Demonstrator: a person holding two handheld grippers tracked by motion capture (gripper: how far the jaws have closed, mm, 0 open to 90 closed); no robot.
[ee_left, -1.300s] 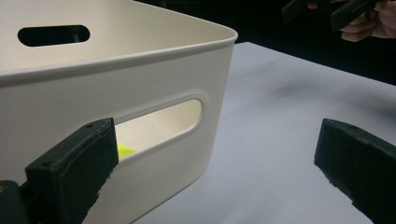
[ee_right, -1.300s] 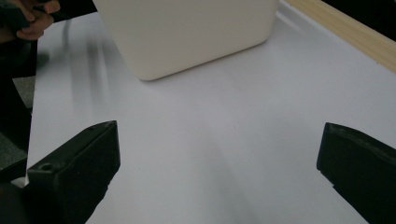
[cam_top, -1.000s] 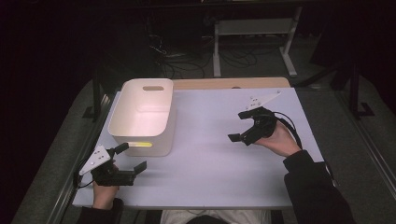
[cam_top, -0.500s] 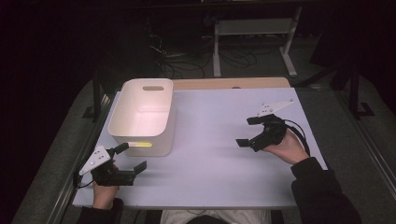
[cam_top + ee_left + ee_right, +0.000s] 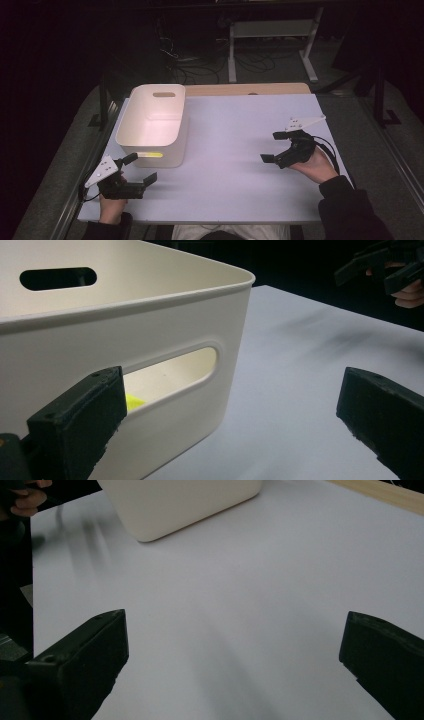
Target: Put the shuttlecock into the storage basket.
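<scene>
both grippers gape wide and empty: left gripper (image 5: 136,171) sits just beside the white bin (image 5: 152,125) corner, right gripper (image 5: 276,146) over open table (image 5: 230,150).

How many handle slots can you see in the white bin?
2. One is in the far wall of the bin; the other is in the near wall, beside the left gripper, showing something yellow inside. The side walls look plain.
</scene>
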